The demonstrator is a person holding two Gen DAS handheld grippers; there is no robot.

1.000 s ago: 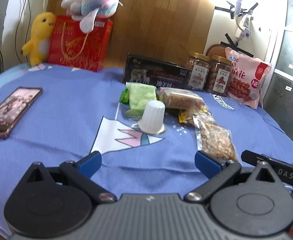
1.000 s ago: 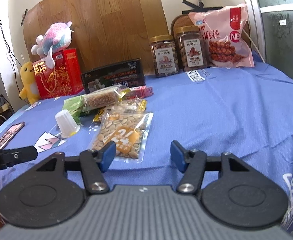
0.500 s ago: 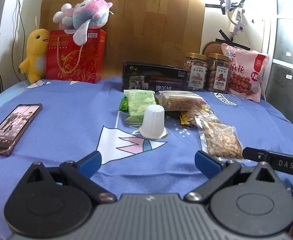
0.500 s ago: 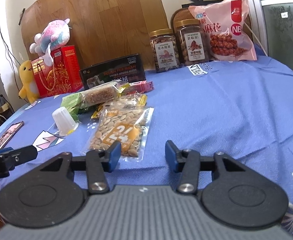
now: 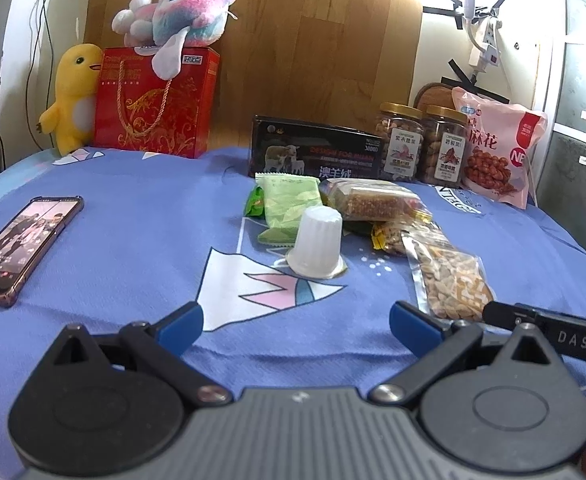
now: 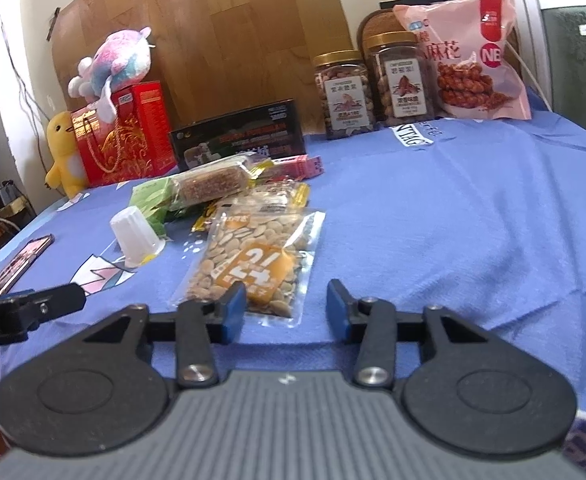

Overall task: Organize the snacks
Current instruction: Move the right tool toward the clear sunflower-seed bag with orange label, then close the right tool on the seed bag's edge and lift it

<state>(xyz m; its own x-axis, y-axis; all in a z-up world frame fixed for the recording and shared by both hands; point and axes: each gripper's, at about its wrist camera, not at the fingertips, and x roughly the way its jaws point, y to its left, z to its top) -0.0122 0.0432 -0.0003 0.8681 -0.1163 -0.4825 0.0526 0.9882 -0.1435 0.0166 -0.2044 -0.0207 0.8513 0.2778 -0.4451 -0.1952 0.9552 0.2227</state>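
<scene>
Loose snacks lie mid-table on the blue cloth: a clear bag of nuts with an orange label (image 6: 253, 260) (image 5: 451, 280), an upturned white jelly cup (image 5: 317, 242) (image 6: 135, 236), a green packet (image 5: 287, 204), a brown grain bar (image 5: 373, 200) (image 6: 213, 184), a yellow packet (image 6: 277, 200) and a pink box (image 6: 297, 168). My left gripper (image 5: 295, 326) is open and empty, short of the cup. My right gripper (image 6: 287, 308) is open, its fingers just before the near edge of the nut bag.
At the back stand a black box (image 5: 317, 154), two nut jars (image 5: 421, 142), a pink snack bag (image 5: 497, 148), a red gift bag (image 5: 155, 100) with a plush toy (image 5: 173, 24), and a yellow duck (image 5: 73, 96). A phone (image 5: 21, 244) lies left.
My right gripper has moved forward to the nut bag and its jaws have narrowed somewhat. My left gripper's view has levelled out; its jaws stay wide open.
</scene>
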